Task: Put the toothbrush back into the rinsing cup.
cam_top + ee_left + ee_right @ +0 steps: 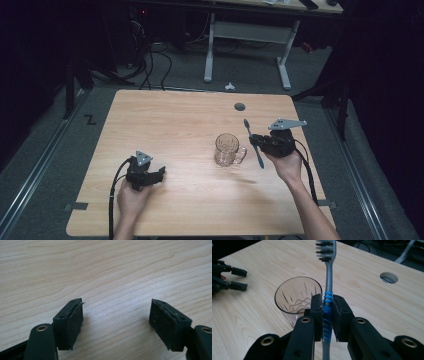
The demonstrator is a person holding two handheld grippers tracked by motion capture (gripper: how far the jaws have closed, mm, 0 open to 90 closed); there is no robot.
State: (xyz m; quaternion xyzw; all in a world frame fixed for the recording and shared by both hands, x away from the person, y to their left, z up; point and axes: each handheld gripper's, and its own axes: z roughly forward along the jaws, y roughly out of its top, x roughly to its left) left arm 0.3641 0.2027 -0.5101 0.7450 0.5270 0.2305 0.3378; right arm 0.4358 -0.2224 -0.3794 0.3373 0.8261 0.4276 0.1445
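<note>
High view: the right gripper pinched a toothbrush at 3 o'clock of the mug; the left gripper rested at 7 o'clock on the table. Left gripper view: jaws spread over bare wood. Right gripper view: jaws clamped the toothbrush's blue grip, the mug at 10 o'clock.

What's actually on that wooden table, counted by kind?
Glass mug: 1
Toothbrush: 1, clamped in the right gripper
Handheld grippers: 2, the left gripper open and empty
Total: 4
</note>
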